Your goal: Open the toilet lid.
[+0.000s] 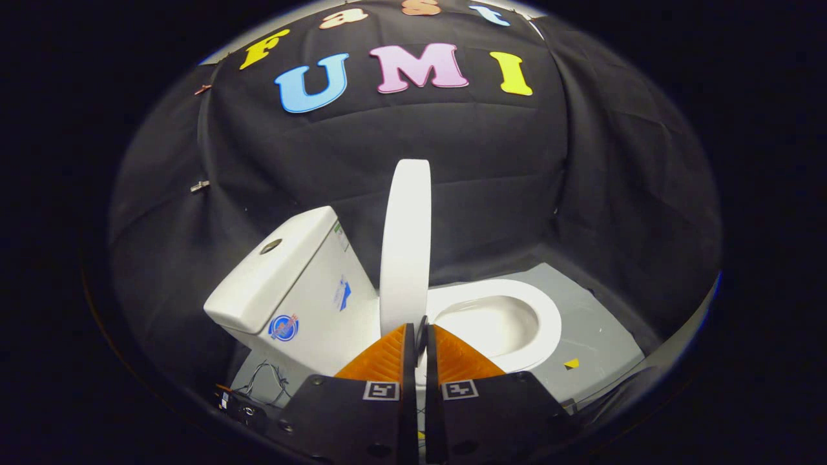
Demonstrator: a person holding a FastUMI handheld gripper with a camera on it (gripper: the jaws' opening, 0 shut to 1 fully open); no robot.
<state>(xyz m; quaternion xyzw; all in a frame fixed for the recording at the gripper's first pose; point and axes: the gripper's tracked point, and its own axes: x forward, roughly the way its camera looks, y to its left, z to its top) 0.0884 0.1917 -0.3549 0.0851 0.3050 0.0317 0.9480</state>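
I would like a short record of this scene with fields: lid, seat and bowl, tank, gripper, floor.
lid: toilet lid raised, standing about upright, seen edge-on
seat and bowl: seat down, bowl uncovered
tank: tank beside the lid, button on top
gripper: gripper fingers nearly together at the lid's lower edge; grip unclear
floor: grey floor under the toilet

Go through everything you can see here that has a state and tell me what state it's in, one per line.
Toilet lid: raised, standing about upright, seen edge-on.
Toilet seat: down on the bowl.
Toilet bowl: uncovered, its inside in view.
Tank: its cover on, button on top.
Claw: fingers nearly together, just a thin gap, right at the lid's lower edge; whether they pinch it cannot be told.
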